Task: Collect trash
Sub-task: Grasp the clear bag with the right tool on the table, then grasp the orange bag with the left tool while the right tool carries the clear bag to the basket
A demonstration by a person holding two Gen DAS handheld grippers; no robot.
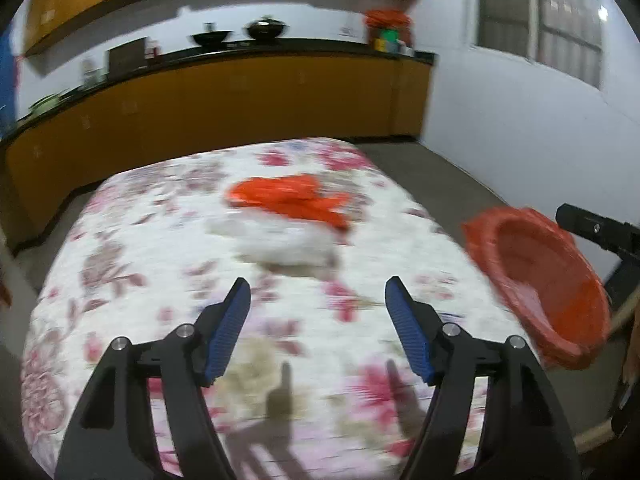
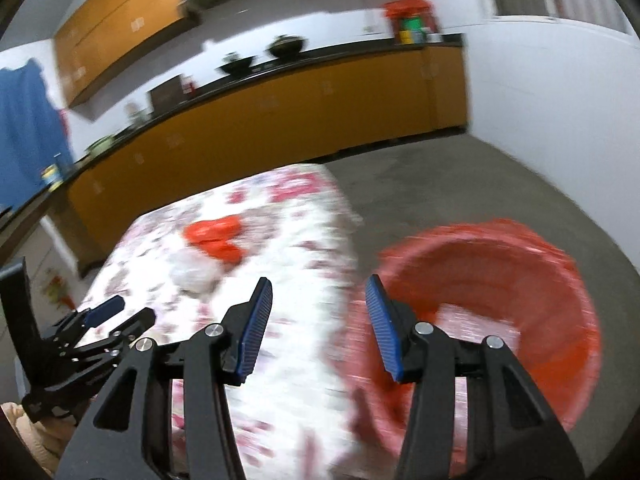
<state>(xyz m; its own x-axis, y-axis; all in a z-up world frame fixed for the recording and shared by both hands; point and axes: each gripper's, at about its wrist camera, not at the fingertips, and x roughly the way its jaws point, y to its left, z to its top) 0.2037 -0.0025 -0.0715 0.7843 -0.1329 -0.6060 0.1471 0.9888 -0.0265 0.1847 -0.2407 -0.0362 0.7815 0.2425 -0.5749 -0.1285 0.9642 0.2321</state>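
An orange plastic bag [image 1: 292, 198] lies crumpled in the middle of the floral-covered table [image 1: 140, 264], with a white crumpled bag [image 1: 286, 240] just in front of it. A bin lined with an orange bag [image 1: 544, 280] stands on the floor off the table's right edge. My left gripper [image 1: 318, 300] is open above the near part of the table, short of the white bag, nothing between its blue pads. My right gripper [image 2: 318, 304] is open over the gap between table edge and orange-lined bin [image 2: 500, 312], empty. The orange bag [image 2: 216, 238] and white bag [image 2: 196, 272] show blurred there.
Yellow kitchen cabinets [image 1: 240, 100] with a dark counter holding pots run along the back wall. A grey floor [image 2: 460, 188] spreads right of the table toward a white wall and window. The left gripper's body [image 2: 92, 328] shows at lower left in the right wrist view.
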